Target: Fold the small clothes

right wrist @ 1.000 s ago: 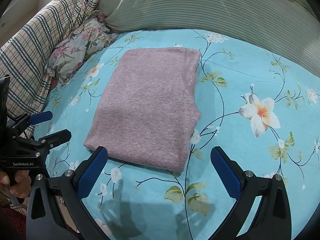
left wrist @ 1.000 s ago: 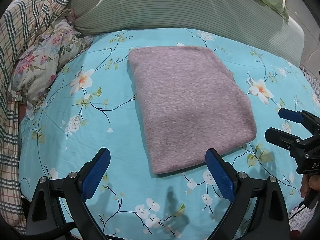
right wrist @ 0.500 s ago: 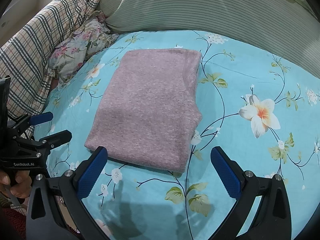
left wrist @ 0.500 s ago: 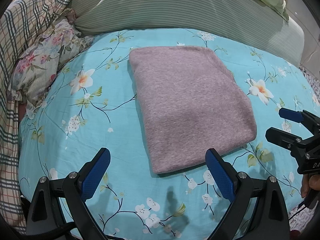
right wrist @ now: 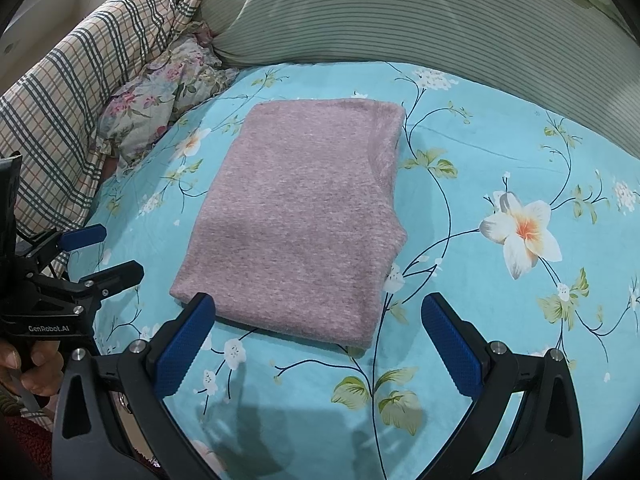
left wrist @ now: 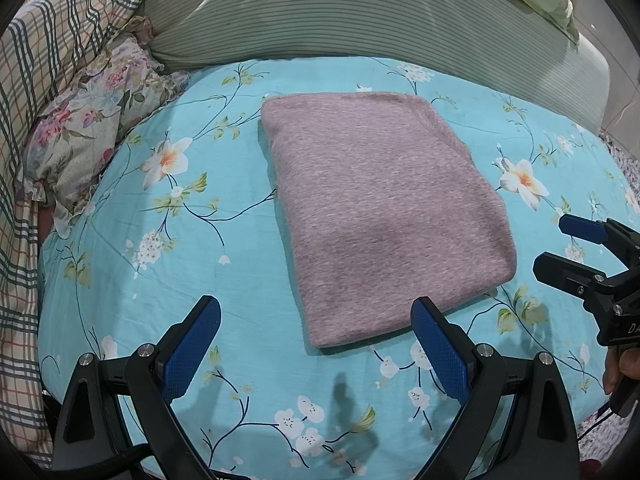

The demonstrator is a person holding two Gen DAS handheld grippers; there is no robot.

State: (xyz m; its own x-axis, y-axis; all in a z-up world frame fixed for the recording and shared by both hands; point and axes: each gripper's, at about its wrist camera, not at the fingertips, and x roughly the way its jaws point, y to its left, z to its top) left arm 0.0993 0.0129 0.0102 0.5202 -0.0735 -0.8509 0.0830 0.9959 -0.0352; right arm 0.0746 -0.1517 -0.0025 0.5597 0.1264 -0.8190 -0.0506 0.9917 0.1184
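Garment: a mauve knitted garment (left wrist: 384, 216) is seen folded into a neat rectangle, laid flat on the bed and touched by neither tongs.
Garment position: it is placed near the middle of the turquoise floral bedsheet (left wrist: 160, 272), with its near edge just ahead of both tongs.
Left tongs: the left tongs (left wrist: 316, 354) are held spread wide above the sheet, nothing being gripped; the right blue pad (left wrist: 438, 350) is seen just beside the garment's near corner. In the right wrist view the same left tongs (right wrist: 102, 252) are shown at the left edge, parted and empty.
Right tongs: the right tongs (right wrist: 318, 346) are likewise spread wide and empty, the left pad (right wrist: 182, 340) overlapping the garment's near edge in the picture; contact cannot be told. They are also seen at the right edge of the left wrist view (left wrist: 560, 246), parted.
Bedding behind: a green striped pillow (left wrist: 360, 12) is set beyond the garment, well apart from it.
Bedding at left: a plaid quilt (left wrist: 44, 64) and a floral pillow (left wrist: 88, 120) are bunched along the left side.
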